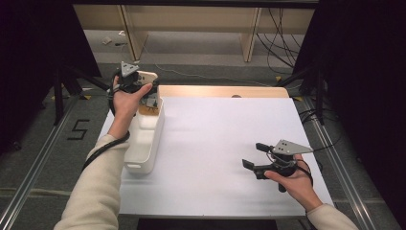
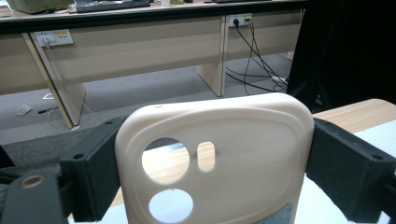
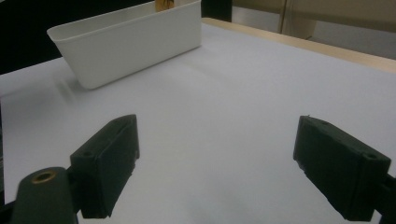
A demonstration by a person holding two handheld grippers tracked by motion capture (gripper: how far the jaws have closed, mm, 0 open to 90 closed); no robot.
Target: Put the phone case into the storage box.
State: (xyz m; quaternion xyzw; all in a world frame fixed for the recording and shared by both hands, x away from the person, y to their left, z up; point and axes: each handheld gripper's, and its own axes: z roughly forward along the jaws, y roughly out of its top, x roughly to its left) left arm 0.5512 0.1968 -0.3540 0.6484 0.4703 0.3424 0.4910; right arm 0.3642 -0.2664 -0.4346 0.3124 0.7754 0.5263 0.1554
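Note:
My left gripper (image 1: 143,81) is shut on a cream phone case (image 2: 219,158), held upright above the far end of the white bin (image 1: 143,143); both black jaws press on its two sides. The case (image 1: 147,76) has round camera cut-outs through which the table shows. My right gripper (image 1: 253,155) hovers low over the white table sheet (image 1: 215,139) at the near right, jaws wide open and empty, pointing left toward the bin (image 3: 130,44). In the right gripper view its fingertips (image 3: 112,154) frame bare sheet.
The long white bin runs along the table's left edge, with some small items at its far end (image 1: 152,103). A wooden strip (image 1: 225,91) borders the far edge. Beyond lie desk legs, cables (image 2: 252,70) and a black stand on the floor.

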